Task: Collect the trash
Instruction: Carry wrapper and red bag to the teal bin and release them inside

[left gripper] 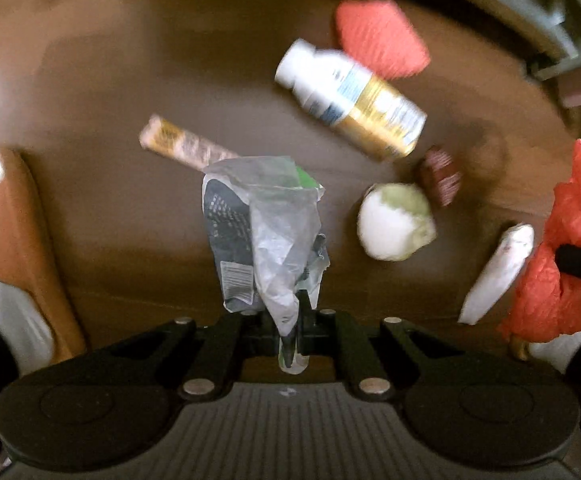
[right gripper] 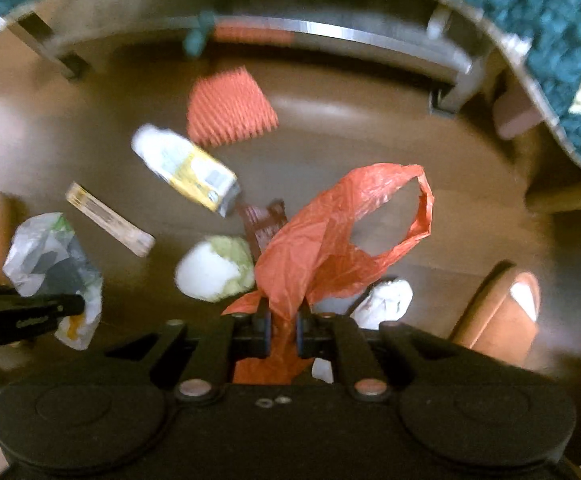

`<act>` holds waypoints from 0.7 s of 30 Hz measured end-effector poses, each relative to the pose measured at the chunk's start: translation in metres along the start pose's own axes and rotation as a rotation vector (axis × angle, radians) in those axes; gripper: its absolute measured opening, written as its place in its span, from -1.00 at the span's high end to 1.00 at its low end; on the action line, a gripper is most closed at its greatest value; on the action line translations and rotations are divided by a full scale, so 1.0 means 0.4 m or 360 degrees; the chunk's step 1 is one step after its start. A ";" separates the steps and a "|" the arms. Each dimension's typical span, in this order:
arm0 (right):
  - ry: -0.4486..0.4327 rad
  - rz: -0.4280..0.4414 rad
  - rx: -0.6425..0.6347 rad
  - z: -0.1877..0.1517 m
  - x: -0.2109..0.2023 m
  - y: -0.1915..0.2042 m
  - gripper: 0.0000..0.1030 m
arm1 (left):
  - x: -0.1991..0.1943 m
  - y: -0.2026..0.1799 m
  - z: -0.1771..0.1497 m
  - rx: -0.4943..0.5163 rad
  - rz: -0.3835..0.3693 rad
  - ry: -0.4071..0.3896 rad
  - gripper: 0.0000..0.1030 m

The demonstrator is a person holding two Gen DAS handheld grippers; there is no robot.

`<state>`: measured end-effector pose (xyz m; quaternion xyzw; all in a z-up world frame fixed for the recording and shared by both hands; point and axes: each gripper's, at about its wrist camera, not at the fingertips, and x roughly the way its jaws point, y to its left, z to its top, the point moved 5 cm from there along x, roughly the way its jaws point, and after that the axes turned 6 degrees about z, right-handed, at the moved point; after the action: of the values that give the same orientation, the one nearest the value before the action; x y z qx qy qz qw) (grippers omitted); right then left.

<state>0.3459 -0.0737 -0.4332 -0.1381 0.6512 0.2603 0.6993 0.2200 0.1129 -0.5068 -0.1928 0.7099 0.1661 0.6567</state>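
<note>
Left gripper, right gripper clamped (downward).

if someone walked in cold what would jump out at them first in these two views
Most striking is the orange plastic bag, pinched in the right tool and dangling over the brown floor. Next, the crumpled clear wrapper clamped in the left tool. Below them litter lies scattered: a white and gold bottle on its side, and nearer the tools a white and green ball.
</note>
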 end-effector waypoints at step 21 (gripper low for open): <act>-0.0922 -0.0018 -0.0297 -0.109 -0.766 0.077 0.83 | -0.749 -0.087 -0.096 0.0167 -0.0205 -0.1064 0.87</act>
<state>0.2874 -0.1280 -0.1325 -0.1254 0.3970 0.3438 0.8417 0.2227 0.0806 -0.2045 -0.1381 0.4493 0.1415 0.8712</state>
